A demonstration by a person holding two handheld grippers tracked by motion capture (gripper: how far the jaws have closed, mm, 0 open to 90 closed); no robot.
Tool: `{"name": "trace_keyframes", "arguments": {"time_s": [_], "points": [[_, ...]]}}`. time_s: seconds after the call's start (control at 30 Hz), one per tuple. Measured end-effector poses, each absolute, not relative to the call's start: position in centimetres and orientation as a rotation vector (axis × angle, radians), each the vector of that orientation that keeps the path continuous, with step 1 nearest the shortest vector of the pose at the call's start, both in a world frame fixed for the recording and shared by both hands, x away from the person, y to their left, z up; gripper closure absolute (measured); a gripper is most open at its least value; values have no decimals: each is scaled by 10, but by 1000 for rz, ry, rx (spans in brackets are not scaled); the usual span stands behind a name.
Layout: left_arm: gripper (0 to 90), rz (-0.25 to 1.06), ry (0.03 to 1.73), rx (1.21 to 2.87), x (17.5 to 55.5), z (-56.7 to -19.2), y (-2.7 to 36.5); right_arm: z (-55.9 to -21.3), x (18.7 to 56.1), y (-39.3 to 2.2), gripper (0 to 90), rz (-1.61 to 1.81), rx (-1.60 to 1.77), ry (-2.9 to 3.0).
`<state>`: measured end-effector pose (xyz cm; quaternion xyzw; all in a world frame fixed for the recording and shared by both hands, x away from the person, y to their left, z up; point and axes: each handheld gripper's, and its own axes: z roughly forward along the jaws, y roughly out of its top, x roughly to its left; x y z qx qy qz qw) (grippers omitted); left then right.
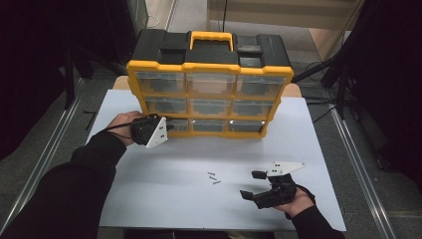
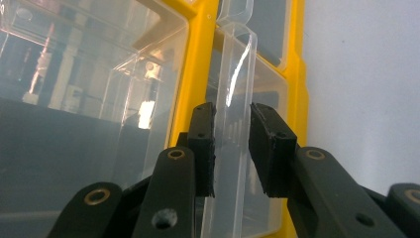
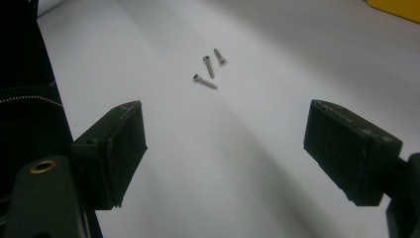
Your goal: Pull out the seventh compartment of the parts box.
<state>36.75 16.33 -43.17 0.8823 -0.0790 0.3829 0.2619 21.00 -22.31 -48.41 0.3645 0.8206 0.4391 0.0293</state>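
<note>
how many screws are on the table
3. The screws lie loose in a small cluster on the white table, apart from the organizer, ahead of the right hand-held gripper. Drawers may hide more.

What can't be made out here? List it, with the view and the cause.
- Drawer contents: in the high view the organizer fronts glare and are too small.
- Left gripper jaws: in the high view, hidden by its grey plate; the left gripper view shows them shut on the clear drawer handle.
- Screws: head type too small in the right gripper view.
- Right gripper: open over the table; its body is cut off by the bottom edge.
</note>
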Motion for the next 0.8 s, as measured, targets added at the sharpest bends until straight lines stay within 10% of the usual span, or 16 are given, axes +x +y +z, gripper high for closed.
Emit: {"name": "trace_keyframes", "arguments": {"time_s": [0.8], "points": [[734,879,-148,2434,367,-420,165,-484,210,-224,177,1356,1124,2530]]}}
